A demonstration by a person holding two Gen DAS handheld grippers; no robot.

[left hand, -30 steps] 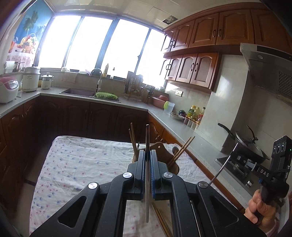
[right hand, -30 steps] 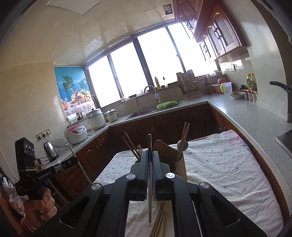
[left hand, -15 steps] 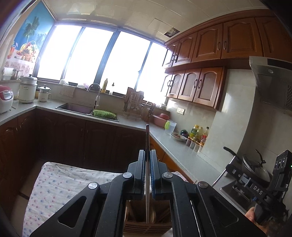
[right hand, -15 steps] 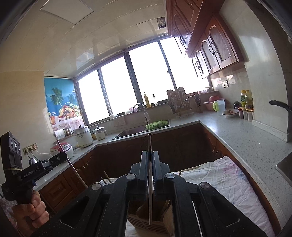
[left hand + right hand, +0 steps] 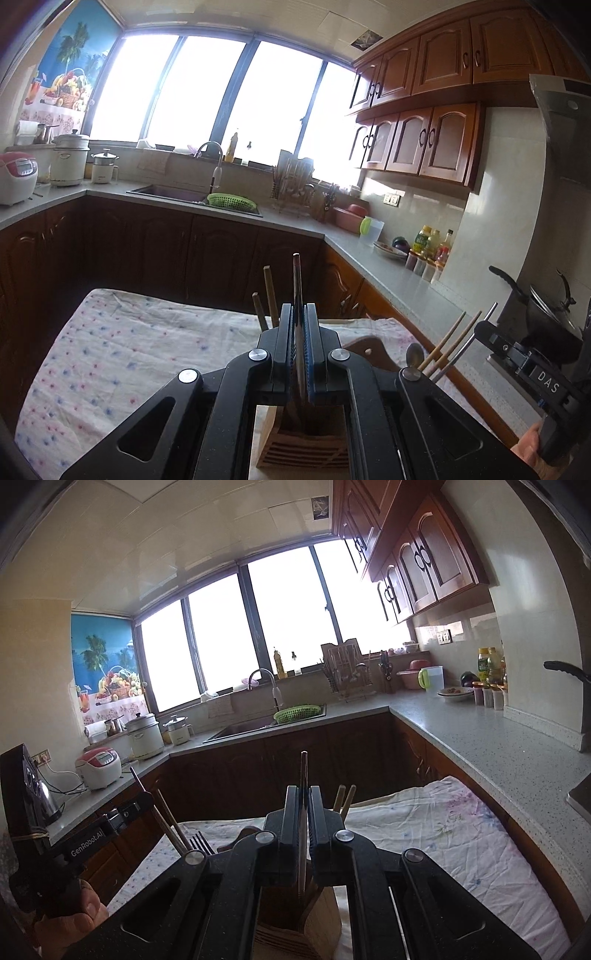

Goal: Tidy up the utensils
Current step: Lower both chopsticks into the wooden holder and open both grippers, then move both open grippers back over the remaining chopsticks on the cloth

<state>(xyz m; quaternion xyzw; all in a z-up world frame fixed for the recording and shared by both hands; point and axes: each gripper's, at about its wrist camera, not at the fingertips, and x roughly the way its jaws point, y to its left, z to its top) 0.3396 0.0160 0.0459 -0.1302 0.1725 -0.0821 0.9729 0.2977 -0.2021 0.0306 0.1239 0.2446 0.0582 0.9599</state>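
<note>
Chopstick (image 5: 297, 295) lower between hand-held gripper (image 5: 300, 314) jaws

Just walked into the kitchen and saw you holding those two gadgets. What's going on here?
A person is sorting utensils. Each hand-held gripper, the left hand-held gripper and the right hand-held gripper, is shut on a single chopstick held upright over a wooden utensil holder on the floral tablecloth. The holder already contains other chopsticks, a fork and a spoon. Neither chopstick has been released yet.
</note>
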